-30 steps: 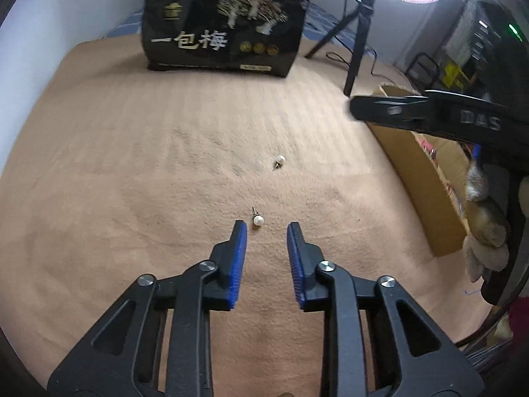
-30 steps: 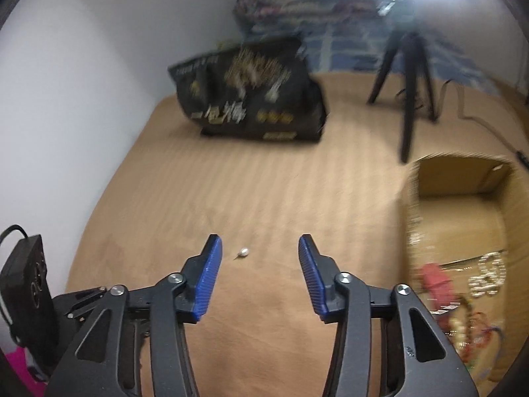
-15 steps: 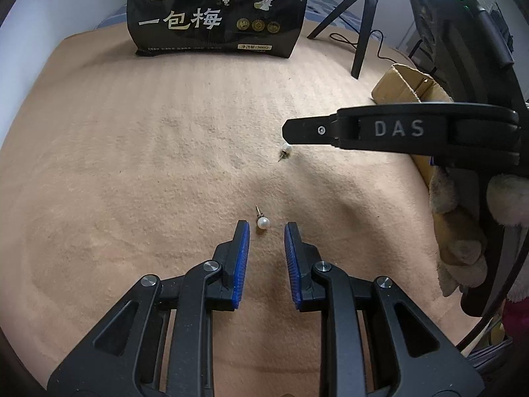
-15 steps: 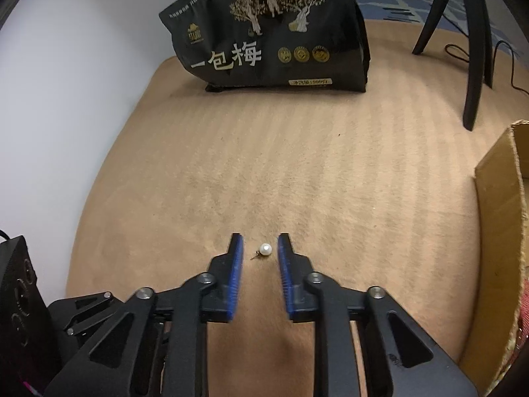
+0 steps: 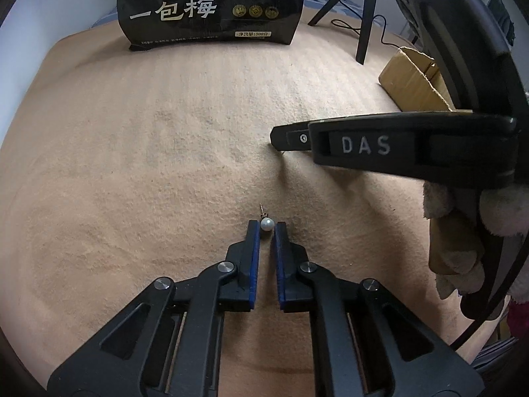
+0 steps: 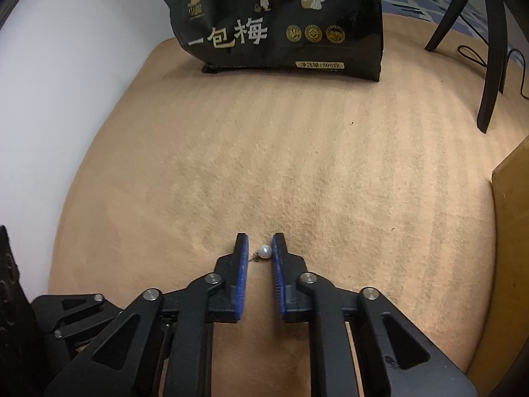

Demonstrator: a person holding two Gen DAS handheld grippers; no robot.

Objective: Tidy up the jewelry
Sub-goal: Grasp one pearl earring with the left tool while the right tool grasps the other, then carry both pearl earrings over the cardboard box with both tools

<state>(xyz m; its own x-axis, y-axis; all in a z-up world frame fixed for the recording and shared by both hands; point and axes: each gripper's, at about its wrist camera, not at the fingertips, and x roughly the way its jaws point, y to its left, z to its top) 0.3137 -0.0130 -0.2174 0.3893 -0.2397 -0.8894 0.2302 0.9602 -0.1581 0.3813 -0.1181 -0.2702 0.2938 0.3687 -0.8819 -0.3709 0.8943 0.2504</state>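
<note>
Fingers [image 5: 253, 231] low over tan blanket [image 5: 148, 165], tripod [image 5: 365, 16] behind

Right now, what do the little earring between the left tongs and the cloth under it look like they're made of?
Earring: a glossy white bead, pearl or imitation, with a bright highlight, on a thin dark post, probably metal. Cloth: tan, matte, fuzzy fabric, like fleece or terry, with a nubby pile and faint stripes.

A big black bag [image 5: 211, 3] with gold trees and white writing stands at the far end of the tan blanket [image 5: 148, 152]. To the right of the bag is a black tripod [image 5: 363, 10]. Nearer than the tripod sits a cardboard box [image 5: 413, 79].
</note>
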